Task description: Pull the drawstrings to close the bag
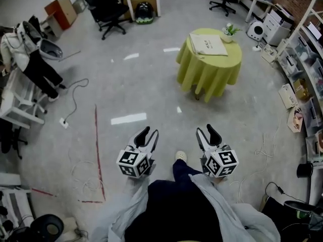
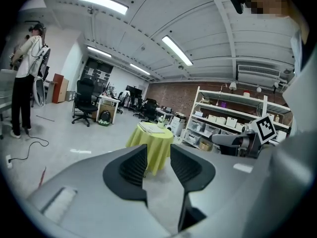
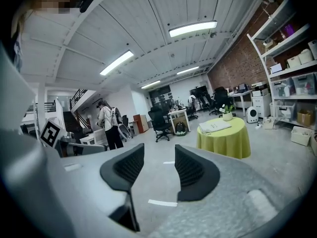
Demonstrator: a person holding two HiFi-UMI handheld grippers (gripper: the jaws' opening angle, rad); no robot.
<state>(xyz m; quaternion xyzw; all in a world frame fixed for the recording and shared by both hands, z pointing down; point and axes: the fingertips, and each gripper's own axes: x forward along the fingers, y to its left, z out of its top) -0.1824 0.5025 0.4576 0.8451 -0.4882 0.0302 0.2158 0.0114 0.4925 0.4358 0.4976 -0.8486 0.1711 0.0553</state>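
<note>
Okay, left gripper [image 1: 150,132] and right gripper [image 1: 206,130] both have jaws partly apart with nothing between them. Floor lies between them and the round table [image 1: 209,77] with yellow-green cloth at one o'clock. The white bag [image 1: 208,44] lies flat on it, its print unreadable, with a potted plant [image 1: 229,32] beside it. Shelves [image 1: 308,49] at three o'clock, office chair [image 1: 106,6] at eleven, another person [image 1: 30,54] at ten.

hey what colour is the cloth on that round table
Yellow-green, a plain tablecloth draped nearly to the floor; the head view shows it best.
</note>
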